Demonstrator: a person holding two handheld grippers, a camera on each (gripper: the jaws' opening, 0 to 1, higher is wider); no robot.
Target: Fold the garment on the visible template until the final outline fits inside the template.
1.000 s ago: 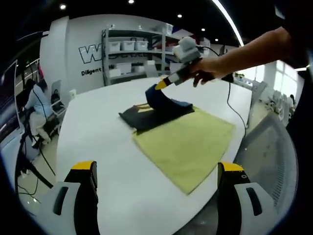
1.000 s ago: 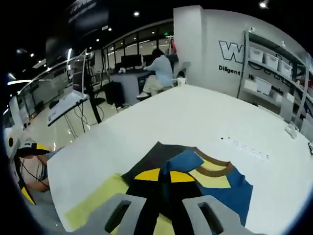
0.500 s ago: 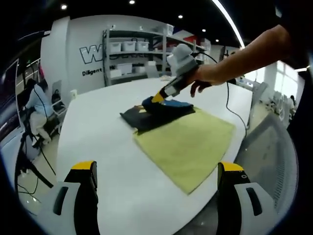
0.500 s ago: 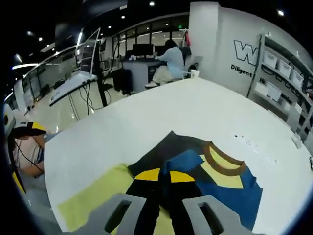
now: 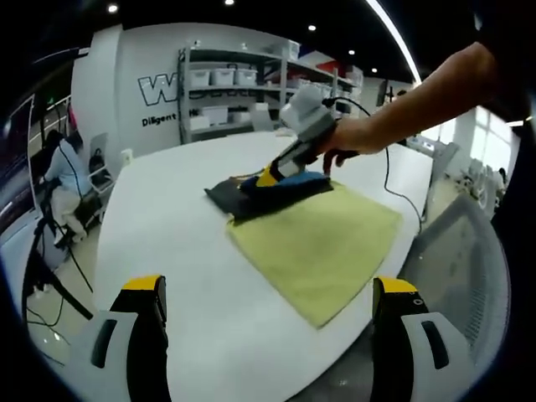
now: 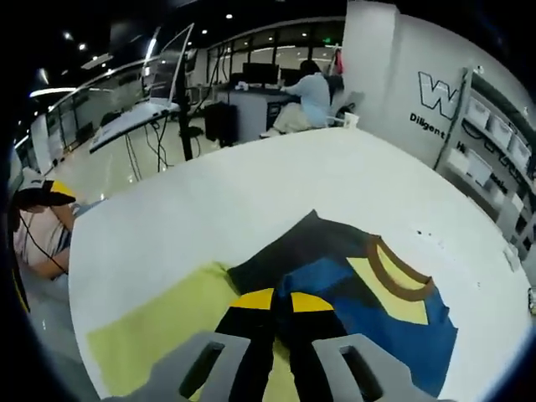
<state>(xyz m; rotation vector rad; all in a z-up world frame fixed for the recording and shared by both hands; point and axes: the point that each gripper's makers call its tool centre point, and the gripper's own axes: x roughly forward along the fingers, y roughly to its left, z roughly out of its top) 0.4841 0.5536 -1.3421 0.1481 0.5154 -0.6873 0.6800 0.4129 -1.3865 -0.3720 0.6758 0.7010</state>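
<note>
A large white table (image 5: 167, 243) with a rounded edge is carrying the work, standing in a bright open room under ceiling spotlights. Behind it a white wall with dark lettering is showing, and beside the wall a metal shelving rack (image 5: 230, 96) is holding white bins. In the right gripper view a seated person (image 6: 308, 99) is working at a desk well apart from the table, with monitors (image 6: 163, 79) on stands nearby.

A yellow-green template (image 5: 322, 243) is lying flat near the table's edge. The garment (image 5: 266, 191), a shirt in dark grey, blue and yellow with a brown collar (image 6: 400, 272), is lying bunched and partly folded across the template's far side, partly on the template and partly on bare table. In the right gripper view its collar is pointing away from the camera toward the far right, and its long axis is running from the template outward along that line.

The right tongs (image 6: 282, 311) are pinching a blue fold of the garment, yellow tips closed together on the cloth. In the left gripper view the same tongs (image 5: 266, 177) are angling down onto the shirt, held by a person's hand (image 5: 347, 138).

The left tongs (image 5: 272, 293) are hanging spread wide above the table's near side, holding nothing, well apart from the garment.
</note>
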